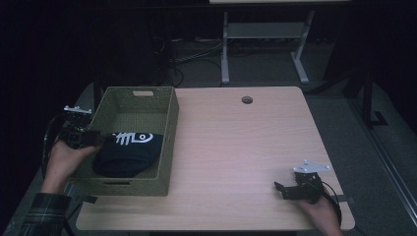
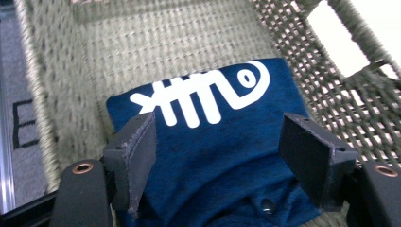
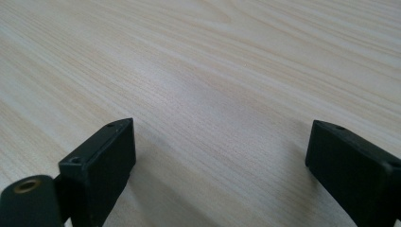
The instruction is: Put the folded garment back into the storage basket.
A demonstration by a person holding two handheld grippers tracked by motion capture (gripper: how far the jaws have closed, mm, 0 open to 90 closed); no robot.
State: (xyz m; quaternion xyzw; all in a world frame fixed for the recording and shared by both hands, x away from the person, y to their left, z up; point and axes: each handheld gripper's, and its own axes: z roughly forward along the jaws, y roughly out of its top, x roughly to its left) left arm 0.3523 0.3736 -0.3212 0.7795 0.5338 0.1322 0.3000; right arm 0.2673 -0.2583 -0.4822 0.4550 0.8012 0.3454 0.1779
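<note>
A folded dark blue garment [image 1: 129, 152] with a white fish-skeleton print lies inside the woven olive basket [image 1: 167, 132] at the table's left. My left gripper [image 1: 101, 139] reaches over the basket's left wall, and its tips are right at the garment's edge. In the left gripper view its jaws stand wide apart over the garment [image 2: 213, 142], open, with the cloth lying between and below them. My right gripper [image 1: 281, 190] rests low over the bare wooden table [image 1: 236, 147] at the front right. It is open with nothing between its fingers [image 3: 101, 165].
The basket [image 2: 71, 80] has cut-out handles in its end walls. A round cable hole [image 1: 247, 100] sits near the table's far edge. Beyond the table, a white desk frame [image 1: 225, 49] and cables lie on the dark floor.
</note>
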